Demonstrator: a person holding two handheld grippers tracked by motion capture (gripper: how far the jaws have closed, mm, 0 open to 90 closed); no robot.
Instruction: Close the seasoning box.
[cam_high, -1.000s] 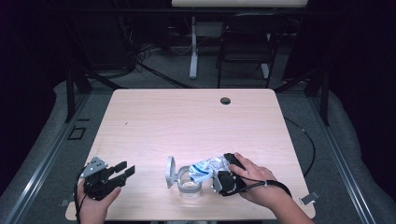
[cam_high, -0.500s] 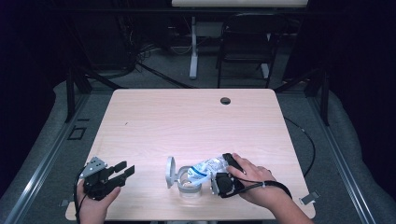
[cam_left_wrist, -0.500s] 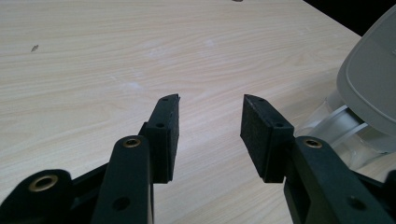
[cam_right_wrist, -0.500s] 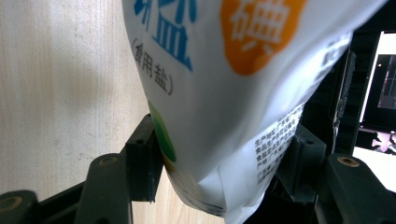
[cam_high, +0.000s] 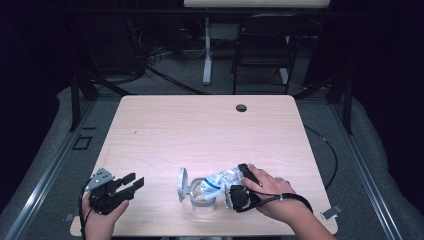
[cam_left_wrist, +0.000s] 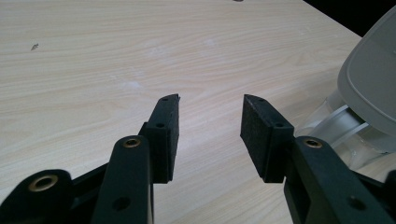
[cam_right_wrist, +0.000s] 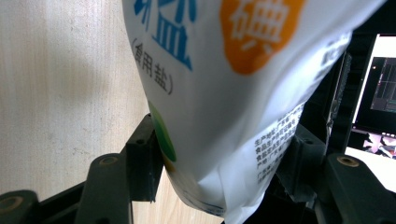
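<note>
A white salt bag with blue and orange print lies tipped over a clear round container whose grey lid stands open on its left. My right gripper is shut on the bag's end; in the right gripper view the bag is squeezed between both jaws. My left gripper rests open near the table's front left corner, jaws apart with nothing between them. In the left gripper view the grey lid and the clear container stand at the right.
The light wooden table has a dark cable hole near its far edge. A chair and desk legs stand on the dark floor beyond. A monitor glows at the right of the right gripper view.
</note>
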